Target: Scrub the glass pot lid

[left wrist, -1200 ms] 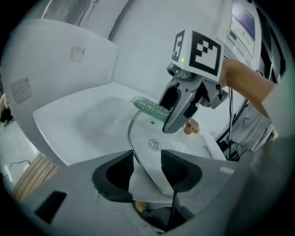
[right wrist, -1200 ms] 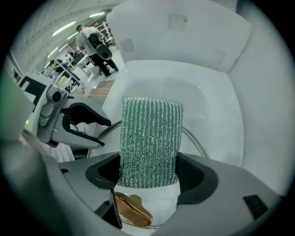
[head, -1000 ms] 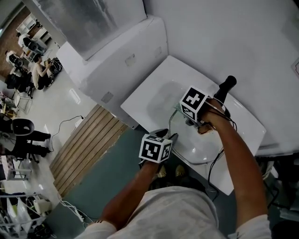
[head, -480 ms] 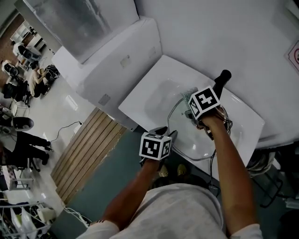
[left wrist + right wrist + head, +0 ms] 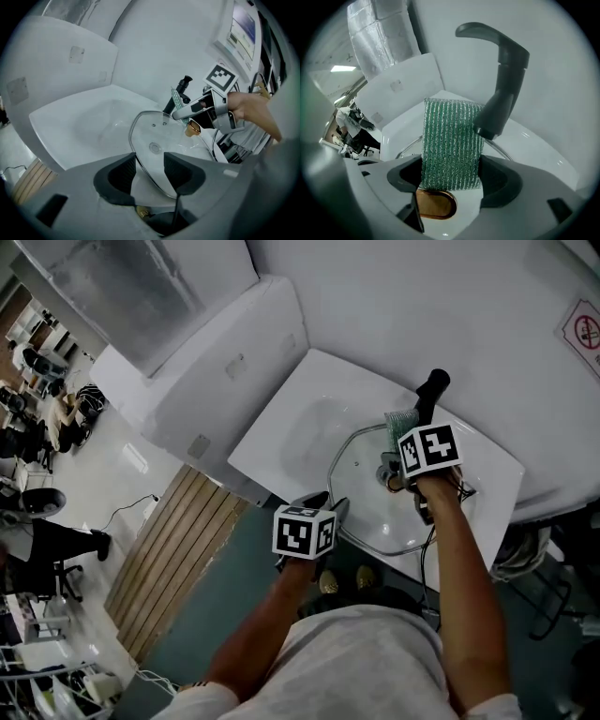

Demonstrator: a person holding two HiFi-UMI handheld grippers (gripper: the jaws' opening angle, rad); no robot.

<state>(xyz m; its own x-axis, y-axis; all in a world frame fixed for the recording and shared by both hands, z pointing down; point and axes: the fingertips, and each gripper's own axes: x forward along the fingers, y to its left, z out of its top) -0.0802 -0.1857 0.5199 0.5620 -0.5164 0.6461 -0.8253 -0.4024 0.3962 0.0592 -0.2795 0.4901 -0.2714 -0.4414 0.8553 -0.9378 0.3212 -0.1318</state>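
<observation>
The glass pot lid [image 5: 368, 498] lies tilted over the white sink [image 5: 281, 442]. Its metal rim runs between the jaws of my left gripper [image 5: 330, 509], which is shut on the lid's near edge [image 5: 154, 161]. The lid's gold knob [image 5: 192, 129] sits under my right gripper [image 5: 398, 442]. That gripper is shut on a green scrub pad [image 5: 451, 143], which stands upright at the lid's far edge, beside the black faucet [image 5: 501, 79]. The knob [image 5: 436, 204] shows just below the pad in the right gripper view.
A white boxed ledge [image 5: 216, 362] borders the sink on the left. The white wall [image 5: 450, 306] rises right behind the faucet [image 5: 429, 390]. Wooden slats [image 5: 178, 549] cover the floor to the left. Cables [image 5: 427, 563] hang by the sink's right front.
My right gripper has carried the green pad across the lid, away from me to its far edge by the faucet. The left gripper has kept its hold on the rim.
</observation>
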